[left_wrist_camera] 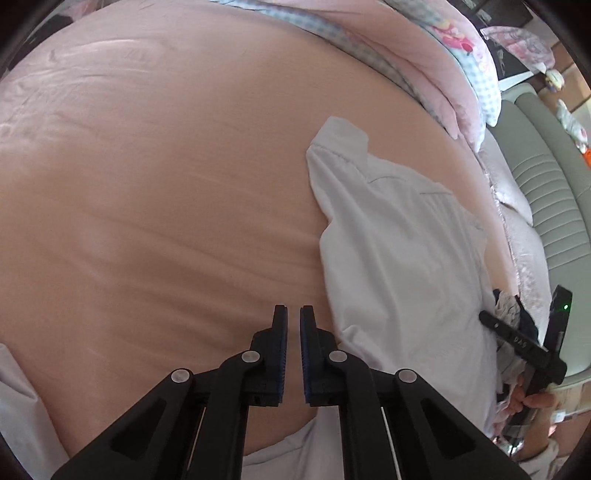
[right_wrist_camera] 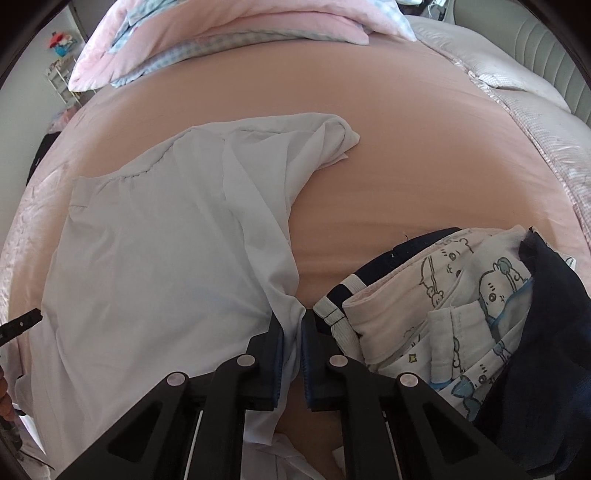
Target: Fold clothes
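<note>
A white shirt [right_wrist_camera: 155,251] lies spread on the pink bed sheet [right_wrist_camera: 406,155], its collar end toward the pillows. It also shows in the left wrist view [left_wrist_camera: 399,258] at the right. My right gripper [right_wrist_camera: 293,317] is shut on the shirt's near right edge, with cloth pinched between the pads. My left gripper [left_wrist_camera: 293,314] hovers over bare sheet just left of the shirt, its jaws nearly closed with nothing between them. The right gripper's body [left_wrist_camera: 532,347] shows at the right edge of the left wrist view.
A pile of clothes, cartoon-print white [right_wrist_camera: 454,317] and dark navy [right_wrist_camera: 546,362], lies right of the right gripper. Pink and checked bedding [right_wrist_camera: 229,29] is heaped at the far side. A padded headboard [left_wrist_camera: 546,192] runs along the right.
</note>
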